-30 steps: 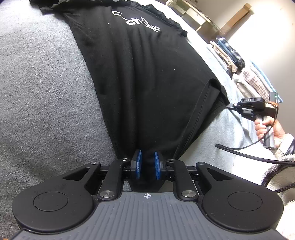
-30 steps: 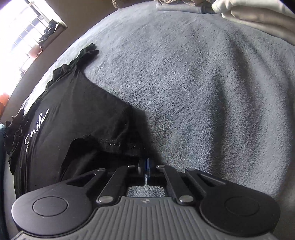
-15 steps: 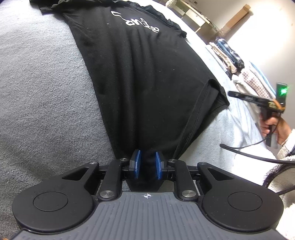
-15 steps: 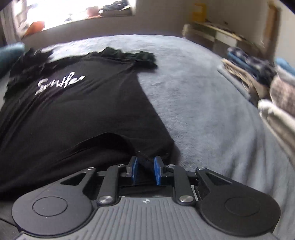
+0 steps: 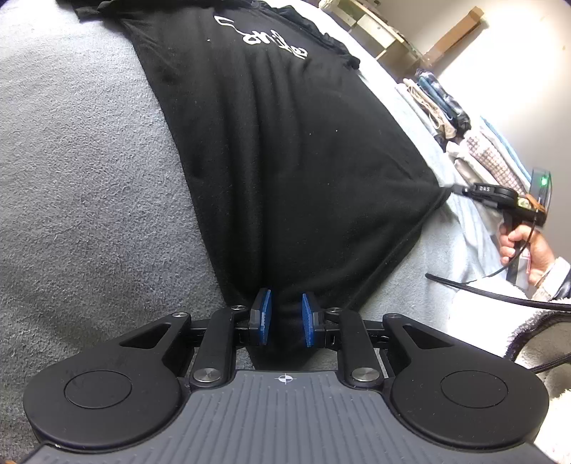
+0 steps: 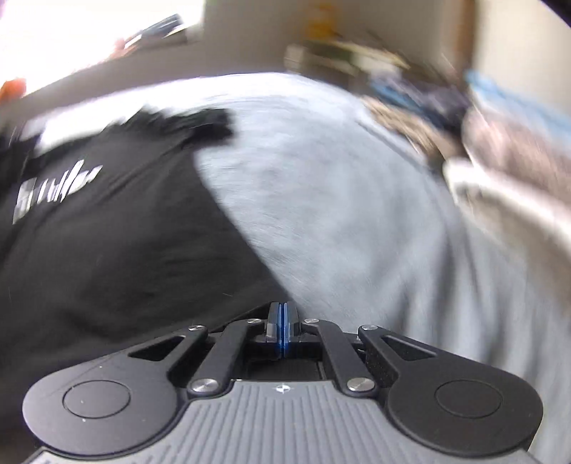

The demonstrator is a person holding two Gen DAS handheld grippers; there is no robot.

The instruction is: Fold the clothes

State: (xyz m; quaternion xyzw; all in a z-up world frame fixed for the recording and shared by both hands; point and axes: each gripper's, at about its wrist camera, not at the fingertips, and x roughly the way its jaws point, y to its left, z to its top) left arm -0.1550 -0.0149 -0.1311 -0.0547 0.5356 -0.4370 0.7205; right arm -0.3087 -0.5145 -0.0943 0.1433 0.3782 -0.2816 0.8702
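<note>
Left wrist view is showing the black T-shirt point(image 5: 285, 171) lying spread on the grey blanket point(image 5: 82, 185), its white lettering far from the camera and its hem near. The left gripper point(image 5: 284, 319) is holding a bunch of the hem: its blue pads point(image 5: 262, 317) are standing a little apart with the black cloth gathered between them. The right gripper point(image 5: 460, 189) is reaching the other hem corner, and the cloth is stretching to a point there. In the right wrist view, which is blurred, the right gripper point(image 6: 282, 330) is showing its pads pressed together; a thin edge of the shirt point(image 6: 107, 250) seems to be caught between them, but the blur is not letting me be sure.

I am judging that the hem is being held at both corners and pulled taut, either to smooth the shirt flat or to carry the hem toward the collar. The next move is calling for both grips to stay firm and level, so the fabric is not slipping or skewing.

Stacks of folded clothes point(image 5: 474, 150) are sitting along the right edge of the bed, and wooden furniture point(image 5: 378, 28) is standing by a pale wall behind.
</note>
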